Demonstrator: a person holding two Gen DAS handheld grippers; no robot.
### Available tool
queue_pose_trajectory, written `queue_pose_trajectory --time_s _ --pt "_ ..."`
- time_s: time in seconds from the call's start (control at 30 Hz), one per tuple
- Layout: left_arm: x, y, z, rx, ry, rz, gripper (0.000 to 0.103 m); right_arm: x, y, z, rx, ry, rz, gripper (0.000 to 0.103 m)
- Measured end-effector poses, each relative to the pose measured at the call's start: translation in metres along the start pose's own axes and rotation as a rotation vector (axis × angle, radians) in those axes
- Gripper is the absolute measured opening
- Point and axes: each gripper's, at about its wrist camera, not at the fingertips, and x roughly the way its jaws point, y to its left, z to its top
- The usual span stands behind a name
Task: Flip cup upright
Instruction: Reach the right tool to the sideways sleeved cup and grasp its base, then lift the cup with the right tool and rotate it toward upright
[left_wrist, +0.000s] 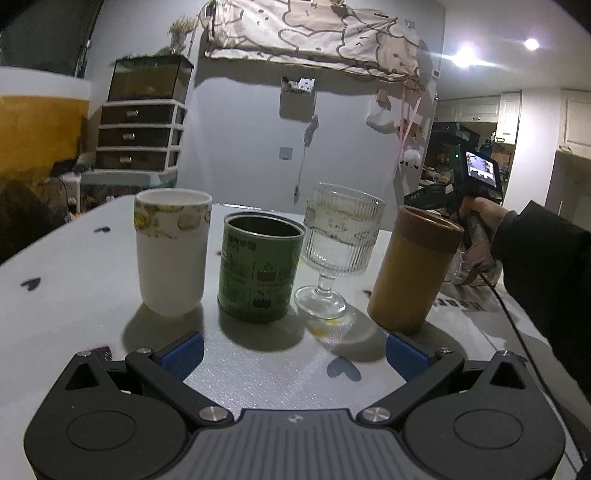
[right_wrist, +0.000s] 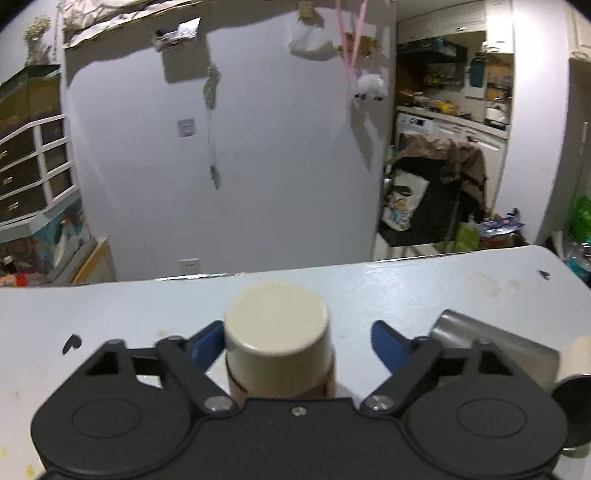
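In the right wrist view a cream cup (right_wrist: 277, 332) stands upside down on the white table (right_wrist: 443, 288), its flat base up. My right gripper (right_wrist: 297, 341) is open, its blue pads on either side of the cup; the left pad (right_wrist: 207, 345) is close to or touching it, the right pad apart. In the left wrist view my left gripper (left_wrist: 293, 352) is open and empty, low over the table (left_wrist: 55, 314), in front of a row of upright vessels.
The row holds a white cup (left_wrist: 171, 254), a green tin (left_wrist: 258, 269), a ribbed stemmed glass (left_wrist: 338, 251) and a brown cup (left_wrist: 413, 273). The person's hand with the right gripper handle (left_wrist: 480, 221) is behind. A metal cup (right_wrist: 491, 343) lies on its side at right.
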Motion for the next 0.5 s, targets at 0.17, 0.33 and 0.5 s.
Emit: queue_pose_trajectory --time_s 0.17,0.33,0.5 --pt "0.001 0.001 0.000 -0.011 0.006 0.006 0.103 -0.002 0.013 -0.001 -0.078 -0.033 0.022 0.063" --pt "-0.006 0.002 0.000 -0.012 -0.008 0.035 0.103 -0.021 0.016 0.000 -0.109 -0.113 0.033 0.062" --pt "-0.015 -0.001 -0.001 -0.020 0.001 0.047 0.103 -0.069 0.007 0.007 -0.111 -0.191 0.052 0.062"
